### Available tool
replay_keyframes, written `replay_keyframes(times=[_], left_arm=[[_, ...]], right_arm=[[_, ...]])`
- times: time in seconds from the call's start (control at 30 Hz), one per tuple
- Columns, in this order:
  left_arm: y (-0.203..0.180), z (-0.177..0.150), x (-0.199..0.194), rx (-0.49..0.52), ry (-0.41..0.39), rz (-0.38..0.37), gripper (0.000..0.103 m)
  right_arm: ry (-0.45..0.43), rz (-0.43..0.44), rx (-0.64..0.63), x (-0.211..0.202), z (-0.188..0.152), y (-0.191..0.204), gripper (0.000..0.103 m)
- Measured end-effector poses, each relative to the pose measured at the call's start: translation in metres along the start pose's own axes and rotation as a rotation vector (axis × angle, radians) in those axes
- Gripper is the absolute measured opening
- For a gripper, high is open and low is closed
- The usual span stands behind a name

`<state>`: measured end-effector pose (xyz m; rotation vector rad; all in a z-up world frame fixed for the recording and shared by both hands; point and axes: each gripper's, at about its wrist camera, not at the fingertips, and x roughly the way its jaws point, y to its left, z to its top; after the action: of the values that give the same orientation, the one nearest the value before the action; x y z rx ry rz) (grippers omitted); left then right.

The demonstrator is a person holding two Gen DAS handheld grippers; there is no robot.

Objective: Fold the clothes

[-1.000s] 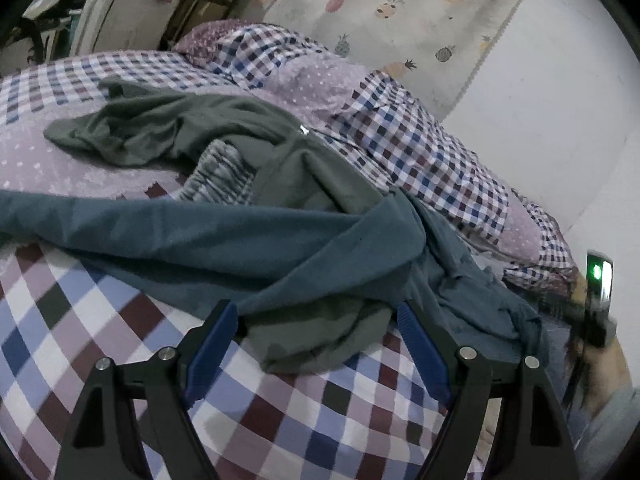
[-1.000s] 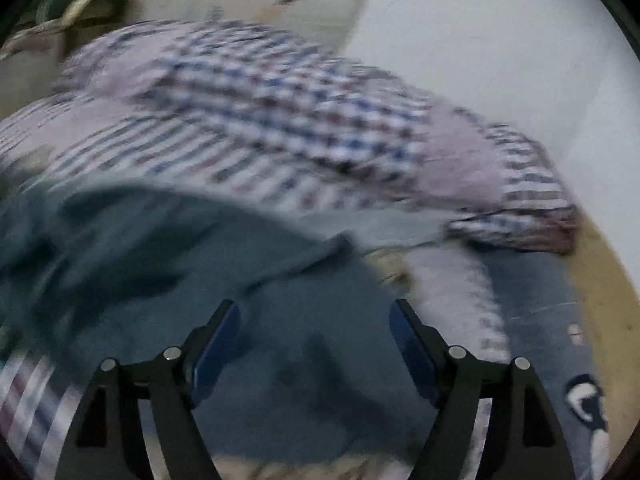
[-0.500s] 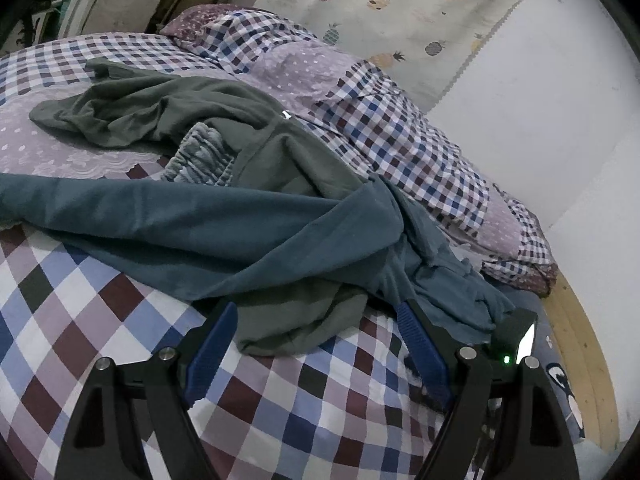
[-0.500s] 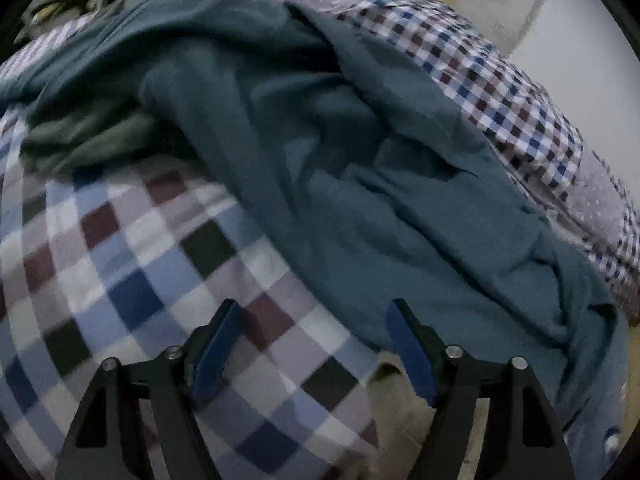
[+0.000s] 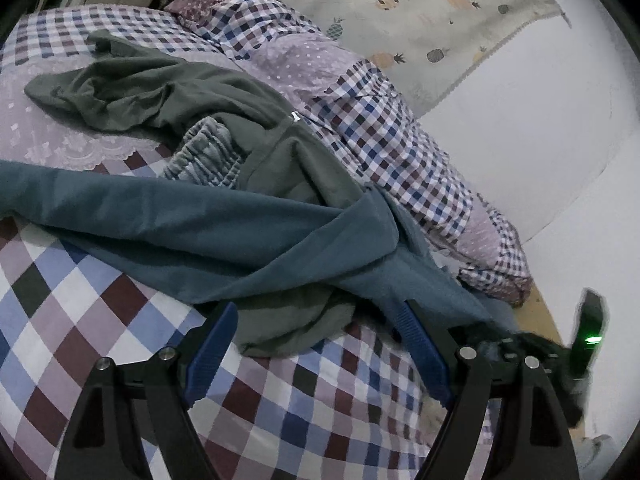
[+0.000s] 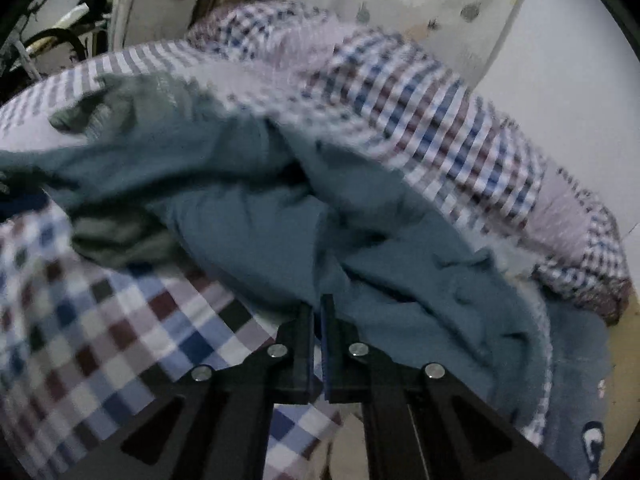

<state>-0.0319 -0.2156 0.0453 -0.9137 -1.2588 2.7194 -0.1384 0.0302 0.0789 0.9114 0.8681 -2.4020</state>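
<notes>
Right claw (image 6: 318, 312) pinched tight on the blue shirt (image 6: 256, 236), left claw (image 5: 316, 340) wide apart; picking-up step, next needing a grab on another edge.

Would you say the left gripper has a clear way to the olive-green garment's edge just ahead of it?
Probably yes: the left gripper is open, and the olive-green garment lies uncovered between its fingers.
</notes>
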Motion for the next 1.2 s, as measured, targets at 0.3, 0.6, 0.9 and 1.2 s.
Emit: replay_keyframes(times=[0.3, 0.6, 0.9, 1.2], left_arm=[[-0.011, -0.002, -0.005, 0.005, 0.004, -0.137, 0.085], [-0.028, -0.012, 0.013, 0.074, 0.074, -0.142, 0.085], [-0.036, -0.020, 0.021, 0.087, 0.107, -0.145, 0.086], [-0.044, -0.029, 0.024, 0.111, 0.118, -0.129, 0.086]], right_arm=[[-0.178, 0.031, 0.083, -0.074, 0.082, -0.021, 0.001], [0.058, -0.006, 0.183, 0.042, 0.093, -0.022, 0.032], [0.019, -0.020, 0.228, 0.014, -0.020, -0.040, 0.067], [0.151, -0.073, -0.030, 0.052, -0.099, -0.005, 0.066]])
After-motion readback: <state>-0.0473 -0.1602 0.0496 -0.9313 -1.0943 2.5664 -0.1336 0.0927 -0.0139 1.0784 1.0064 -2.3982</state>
